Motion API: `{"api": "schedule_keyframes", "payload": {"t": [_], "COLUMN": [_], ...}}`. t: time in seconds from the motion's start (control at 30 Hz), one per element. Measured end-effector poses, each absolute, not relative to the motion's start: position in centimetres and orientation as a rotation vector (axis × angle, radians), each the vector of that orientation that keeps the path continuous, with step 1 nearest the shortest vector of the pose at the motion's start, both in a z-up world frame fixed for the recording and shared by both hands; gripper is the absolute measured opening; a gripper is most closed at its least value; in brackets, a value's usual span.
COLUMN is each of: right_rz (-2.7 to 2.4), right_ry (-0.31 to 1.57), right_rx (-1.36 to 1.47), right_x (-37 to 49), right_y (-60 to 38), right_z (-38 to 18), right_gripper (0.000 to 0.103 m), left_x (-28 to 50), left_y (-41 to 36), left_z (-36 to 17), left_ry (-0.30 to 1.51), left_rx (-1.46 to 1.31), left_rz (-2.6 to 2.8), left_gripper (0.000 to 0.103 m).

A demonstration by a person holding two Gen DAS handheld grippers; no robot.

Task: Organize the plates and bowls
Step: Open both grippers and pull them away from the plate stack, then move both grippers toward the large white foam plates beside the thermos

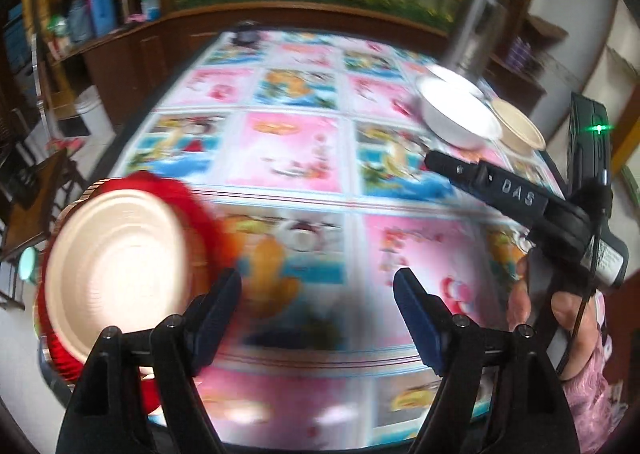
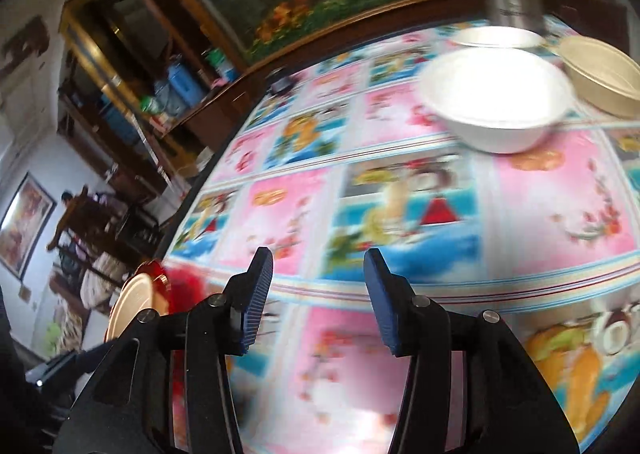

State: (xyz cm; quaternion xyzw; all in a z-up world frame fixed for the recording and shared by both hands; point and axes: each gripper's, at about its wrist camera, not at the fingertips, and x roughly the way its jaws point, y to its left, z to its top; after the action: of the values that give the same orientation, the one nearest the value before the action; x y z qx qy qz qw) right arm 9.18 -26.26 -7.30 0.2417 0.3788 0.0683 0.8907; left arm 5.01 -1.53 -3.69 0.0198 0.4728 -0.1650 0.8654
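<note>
A cream plate [image 1: 116,262] rests on a red stack [image 1: 200,198] at the table's left edge, just left of my left gripper [image 1: 316,286]. That gripper is open with only tablecloth between its fingers. At the far right stand a white bowl [image 1: 460,110] and a beige bowl [image 1: 520,126]. My right gripper [image 2: 318,258] is open and holds nothing, hovering over the tablecloth. Ahead of it are the white bowl [image 2: 496,102], a second white bowl [image 2: 496,36] behind it and the beige bowl [image 2: 600,70]. The cream plate [image 2: 132,306] shows at the lower left of the right wrist view.
A steel flask [image 1: 476,26] stands behind the bowls. The table [image 1: 296,158] has a bright cartoon cloth, with a small dark object [image 1: 244,34] at its far edge. Wooden shelves [image 1: 100,14] and chairs [image 1: 36,190] stand to the left. A person [image 2: 66,198] is far off.
</note>
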Motion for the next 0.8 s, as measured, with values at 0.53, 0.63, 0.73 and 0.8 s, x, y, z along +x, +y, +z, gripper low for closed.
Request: {"api": "schedule_keyframes", "payload": {"t": [0.53,0.63,0.73,0.8], "right_rz": [0.025,0.000,0.006,0.044], "right_ry": [0.727,0.753,0.782,0.809], "right_rx": [0.677,0.698,0.669,0.702], "right_x": [7.0,7.9,9.9,11.8], "right_y": [-40.4,-42.2,-43.4,-44.5], "right_z": [-6.6,-5.8,-4.1,-3.1], "right_gripper": [0.051,0.057,0.057,0.057], "left_x": [11.0,13.3,15.7,17.9], "left_y": [-11.0,-11.9,-12.6,-13.2], "left_z": [-4.4,-4.0,-3.2,-2.5], "left_ry": [1.080,1.085,1.091,1.110], "left_rx": [0.015,0.000,-0.015,-0.055], "left_rz": [-0.411,-0.393,-0.383,-0.380], "left_gripper": [0.079,0.079,0.079,0.079]}}
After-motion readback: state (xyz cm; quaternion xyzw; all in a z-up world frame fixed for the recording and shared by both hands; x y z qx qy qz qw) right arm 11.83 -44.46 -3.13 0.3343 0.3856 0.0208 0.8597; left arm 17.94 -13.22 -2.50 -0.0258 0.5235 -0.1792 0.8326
